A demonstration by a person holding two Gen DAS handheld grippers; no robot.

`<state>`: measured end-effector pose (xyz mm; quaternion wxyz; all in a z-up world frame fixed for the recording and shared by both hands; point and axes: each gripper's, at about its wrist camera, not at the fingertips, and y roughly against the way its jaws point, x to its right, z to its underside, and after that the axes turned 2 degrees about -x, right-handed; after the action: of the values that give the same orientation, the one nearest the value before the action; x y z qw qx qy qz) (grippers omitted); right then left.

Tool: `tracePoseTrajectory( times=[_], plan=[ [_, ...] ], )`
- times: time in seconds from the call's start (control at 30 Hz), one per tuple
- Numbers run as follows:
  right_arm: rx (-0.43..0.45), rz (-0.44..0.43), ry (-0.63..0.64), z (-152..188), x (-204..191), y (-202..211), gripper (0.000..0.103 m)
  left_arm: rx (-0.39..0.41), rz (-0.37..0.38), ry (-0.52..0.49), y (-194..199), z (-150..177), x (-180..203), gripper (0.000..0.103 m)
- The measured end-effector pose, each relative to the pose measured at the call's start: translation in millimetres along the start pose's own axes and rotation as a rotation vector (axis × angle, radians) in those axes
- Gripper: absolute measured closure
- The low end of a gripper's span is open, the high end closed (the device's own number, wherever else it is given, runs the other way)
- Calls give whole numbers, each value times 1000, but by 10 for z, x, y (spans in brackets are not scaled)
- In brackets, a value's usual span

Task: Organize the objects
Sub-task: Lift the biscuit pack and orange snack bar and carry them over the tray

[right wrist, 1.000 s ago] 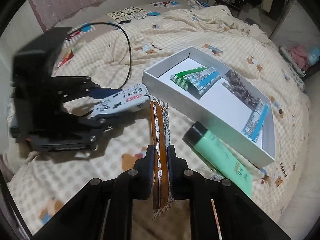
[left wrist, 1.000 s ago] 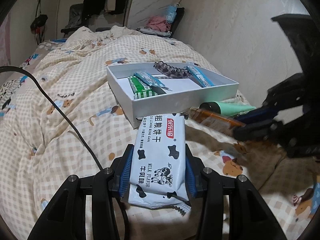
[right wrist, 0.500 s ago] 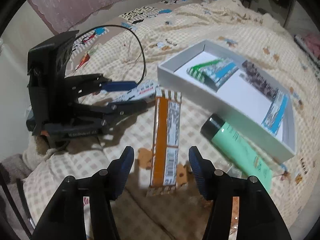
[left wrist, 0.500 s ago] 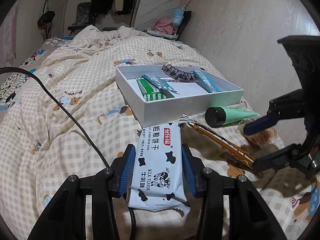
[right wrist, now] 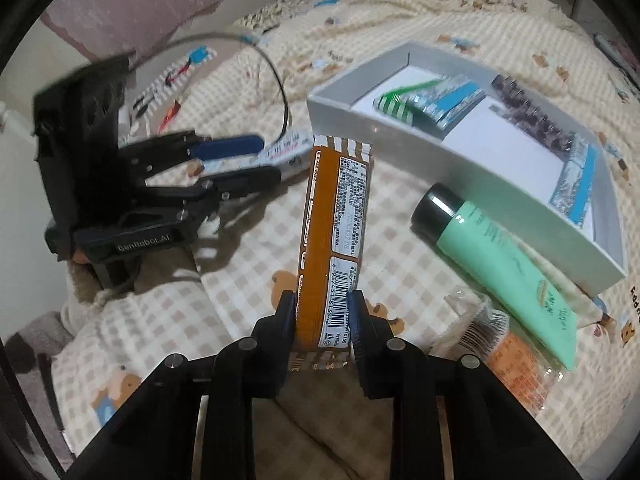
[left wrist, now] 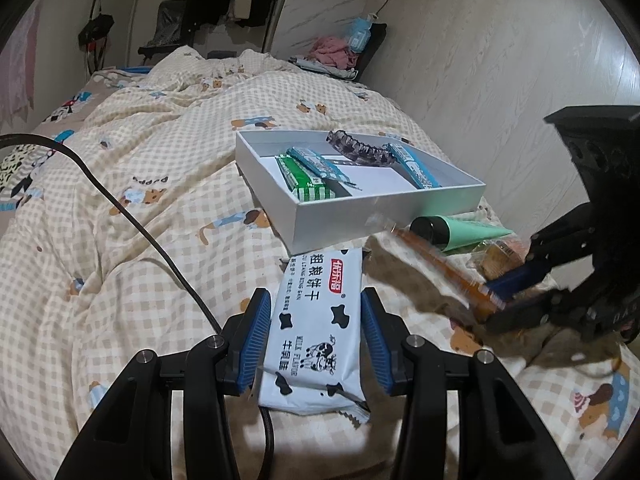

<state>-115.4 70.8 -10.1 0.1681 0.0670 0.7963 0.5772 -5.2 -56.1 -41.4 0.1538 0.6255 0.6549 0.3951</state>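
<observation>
Orange snack bar (right wrist: 334, 236) at centre frame, my right claw (right wrist: 322, 312) closing on it. Left claw (left wrist: 316, 344) opening around milk biscuit pack (left wrist: 316, 332). Next: lift into white box (right wrist: 400, 136), upper right.

**Bed under a checked quilt**

The bed (left wrist: 168, 184) carries a cream checked quilt printed with small bears and dogs. Lying on it: a white box (left wrist: 384, 216), a milk biscuit pack (left wrist: 316, 320) just in front of the box, a green tube (right wrist: 500, 264) beside the box's long wall, a clear snack wrapper (right wrist: 508, 356) partly under the tube, and a black cable (left wrist: 132, 216) trailing across the quilt.
</observation>
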Motion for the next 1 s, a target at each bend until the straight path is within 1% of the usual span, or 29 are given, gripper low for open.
tracePoseTrajectory(
  times=[0.07,0.13,0.17,0.23,0.27,0.3,0.33,0.37,0.4,0.63,0.7,0.77,0.83,1.0],
  plan=[
    [23,-9,-9,16,16,91,75,-31,8,-21,-25,24,21,46],
    [37,-27,-15,14,50,163,75,-65,18,-33,-78,36,33,45],
    [46,-34,-22,16,63,200,75,-78,10,-35,-109,44,37,45],
    [59,-59,-35,18,93,256,75,-89,5,-34,-147,52,40,45],
    [60,-80,-44,6,114,258,75,-84,10,-35,-143,61,42,52],
    [61,-111,-55,2,143,254,75,-85,17,-39,-137,72,51,55],
    [68,-148,-69,52,176,294,75,-87,28,-42,-121,79,48,55],
    [74,-186,-86,58,203,308,75,-78,28,-41,-92,82,40,55],
    [77,-197,-91,60,214,329,75,-70,25,-39,-78,82,40,55],
    [112,-194,-107,173,247,503,75,5,56,5,174,3,1,55],
    [125,-208,-112,198,271,565,75,24,93,23,262,-35,11,55],
    [147,-230,-125,195,318,641,75,30,153,47,294,-108,38,55],
    [174,-229,-135,186,353,741,75,30,219,60,317,-229,99,55],
    [251,-218,-157,98,394,1075,75,56,244,67,479,-523,207,55]
  ],
)
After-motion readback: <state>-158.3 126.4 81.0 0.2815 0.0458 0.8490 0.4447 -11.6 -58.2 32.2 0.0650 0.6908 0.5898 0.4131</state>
